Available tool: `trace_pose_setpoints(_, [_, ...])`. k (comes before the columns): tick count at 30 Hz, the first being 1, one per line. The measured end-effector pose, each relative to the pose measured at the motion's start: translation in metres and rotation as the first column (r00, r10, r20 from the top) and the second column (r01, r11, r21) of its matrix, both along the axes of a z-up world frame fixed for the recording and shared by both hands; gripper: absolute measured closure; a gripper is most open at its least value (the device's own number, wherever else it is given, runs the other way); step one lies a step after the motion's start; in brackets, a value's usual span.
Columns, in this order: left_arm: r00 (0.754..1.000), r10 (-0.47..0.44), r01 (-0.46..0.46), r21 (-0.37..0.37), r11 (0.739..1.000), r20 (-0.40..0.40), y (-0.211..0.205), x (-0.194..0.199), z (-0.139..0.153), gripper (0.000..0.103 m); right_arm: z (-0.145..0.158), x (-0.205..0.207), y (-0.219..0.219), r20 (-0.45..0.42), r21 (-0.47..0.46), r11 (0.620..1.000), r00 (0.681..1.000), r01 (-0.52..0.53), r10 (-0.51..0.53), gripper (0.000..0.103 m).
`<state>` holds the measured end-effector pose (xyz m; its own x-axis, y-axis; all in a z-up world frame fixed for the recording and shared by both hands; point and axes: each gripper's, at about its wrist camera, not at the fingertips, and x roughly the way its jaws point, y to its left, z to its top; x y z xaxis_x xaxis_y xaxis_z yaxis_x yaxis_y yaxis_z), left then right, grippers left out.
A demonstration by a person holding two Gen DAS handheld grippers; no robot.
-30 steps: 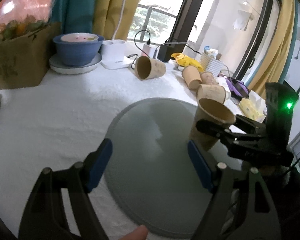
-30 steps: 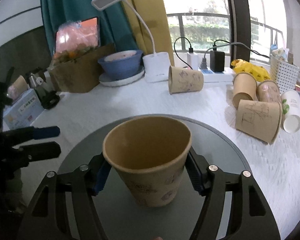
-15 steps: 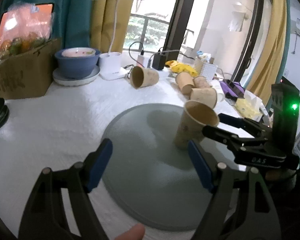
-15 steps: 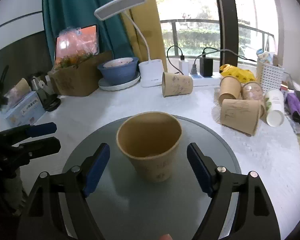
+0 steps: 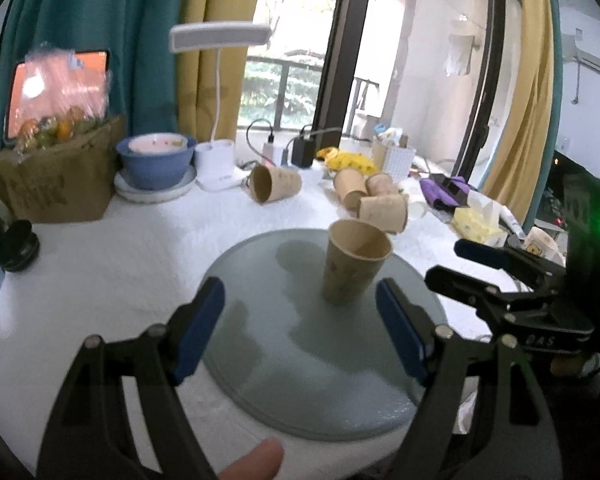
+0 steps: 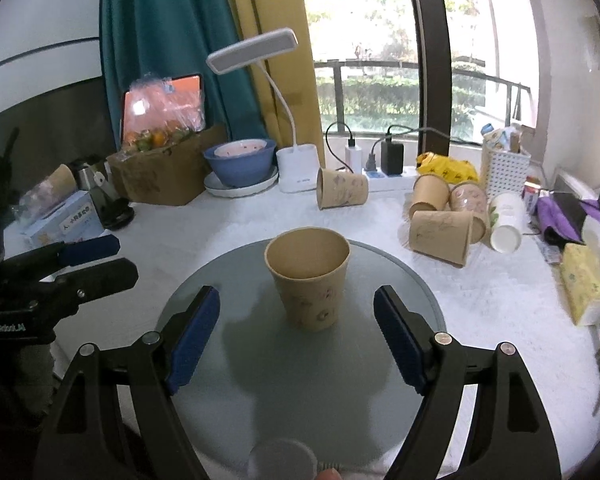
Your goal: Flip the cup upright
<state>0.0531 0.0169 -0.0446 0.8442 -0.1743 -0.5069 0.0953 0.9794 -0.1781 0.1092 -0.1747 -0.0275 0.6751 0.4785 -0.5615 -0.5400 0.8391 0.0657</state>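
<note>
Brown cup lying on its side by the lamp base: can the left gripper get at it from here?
Probably yes: the left gripper is open and the white tabletop toward that tipped cup looks unobstructed; the upright cup stands off to the right.

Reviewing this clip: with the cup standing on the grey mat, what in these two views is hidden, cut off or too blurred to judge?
- Cup bottom inside: hidden by its own wall, right wrist view.
- Drawings on the cup: too blurred to read, left wrist view.
- Grey mat near edge: covered by the right gripper, whose fingers stand apart.
- Left gripper handle: cut off by the bottom edge.
- Fallen cups: overlapping, count unclear.
</note>
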Motion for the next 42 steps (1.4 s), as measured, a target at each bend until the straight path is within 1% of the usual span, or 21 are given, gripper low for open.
trace_pose_setpoints(3, [1.000,-0.019,0.019,0.010,1.000,0.014,-0.006,-0.007,0.007,0.024,0.013,-0.012,-0.003,0.014,0.006,1.000,1.000,0.010,-0.010,0.021])
trace_pose_setpoints(6, [0.999,-0.015,0.014,0.020,1.000,0.050,-0.010,-0.018,0.016,0.024,0.027,-0.024,-0.004,0.041,0.006,1.000,0.999,0.019,-0.019,0.021])
trace_pose_setpoints(10, [0.994,-0.002,-0.002,0.038,0.999,0.105,-0.014,-0.030,0.031,0.024,0.048,-0.040,-0.007,0.104,0.000,1.000,0.994,0.023,-0.023,0.021])
trace_pose_setpoints(16, [0.981,0.021,-0.039,0.091,0.995,0.195,-0.018,-0.046,0.052,0.024,0.071,-0.056,-0.016,0.162,0.011,0.998,0.985,0.055,-0.056,0.021])
trace_pose_setpoints(19, [0.974,0.010,-0.032,0.095,0.995,0.226,-0.019,-0.052,0.063,0.024,0.080,-0.063,-0.020,0.177,0.026,0.998,0.982,0.061,-0.064,0.021])
trace_pose_setpoints(22, [0.967,0.006,-0.035,0.109,0.993,0.254,-0.022,-0.057,0.074,0.024,0.088,-0.070,-0.022,0.194,0.034,0.997,0.979,0.063,-0.069,0.021])
trace_pose_setpoints(26, [0.961,0.011,-0.040,0.100,0.994,0.276,-0.024,-0.064,0.084,0.024,0.097,-0.078,-0.025,0.213,0.044,0.997,0.974,0.067,-0.075,0.021])
trace_pose_setpoints(31, [0.943,0.034,-0.073,0.104,0.992,0.331,-0.024,-0.074,0.095,0.024,0.107,-0.085,-0.030,0.232,0.061,0.995,0.968,0.083,-0.095,0.021])
trace_pose_setpoints(34, [0.930,0.072,-0.125,0.125,0.984,0.359,-0.023,-0.079,0.097,0.024,0.110,-0.088,-0.034,0.248,0.060,0.993,0.962,0.100,-0.112,0.021])
trace_pose_setpoints(37, [0.919,0.099,-0.160,0.131,0.978,0.383,-0.020,-0.082,0.098,0.024,0.110,-0.088,-0.037,0.253,0.060,0.991,0.959,0.118,-0.130,0.021])
trace_pose_setpoints(42, [0.912,0.123,-0.187,0.129,0.974,0.392,-0.017,-0.082,0.094,0.024,0.111,-0.087,-0.040,0.269,0.071,0.988,0.951,0.138,-0.152,0.021])
